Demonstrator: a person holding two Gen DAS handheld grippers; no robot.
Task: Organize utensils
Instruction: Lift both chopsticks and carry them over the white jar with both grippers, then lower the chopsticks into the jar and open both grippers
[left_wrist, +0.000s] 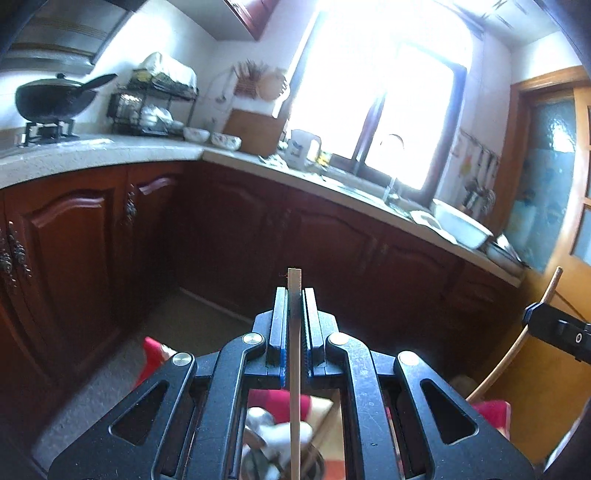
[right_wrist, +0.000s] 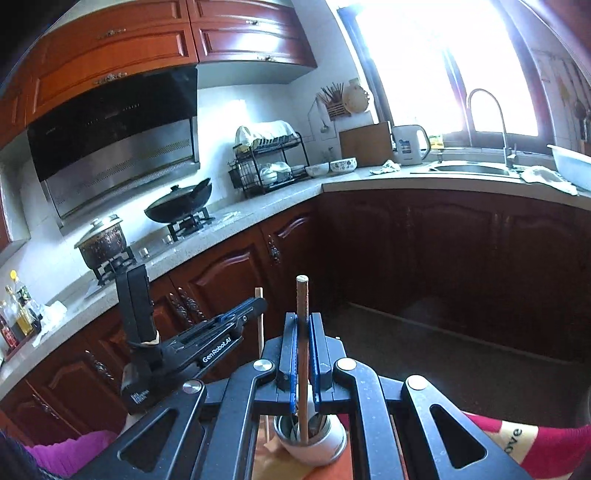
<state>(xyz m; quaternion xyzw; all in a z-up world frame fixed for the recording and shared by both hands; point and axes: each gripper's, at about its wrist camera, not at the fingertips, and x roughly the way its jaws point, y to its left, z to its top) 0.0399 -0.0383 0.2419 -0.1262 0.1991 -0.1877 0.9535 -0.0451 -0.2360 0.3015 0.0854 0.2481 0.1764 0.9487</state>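
Two chopsticks (left_wrist: 294, 332) (right_wrist: 303, 332) clamped, cup (right_wrist: 314, 448) in right view only

"GenRobot.AI" read on left hand-held gripper (right_wrist: 255, 304) body. "ove" fragment showed on red cloth (right_wrist: 535, 443). Kettle (right_wrist: 408, 144) label illegible.

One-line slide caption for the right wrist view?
Right gripper clamps a brown chopstick upright above a white utensil cup.

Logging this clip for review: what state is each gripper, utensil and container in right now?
left gripper: shut on pale chopstick, held upright.
right gripper: shut on brown chopstick, lower end inside the cup.
utensil cup: upright, holding utensils.
wok: lidded, on the stove.
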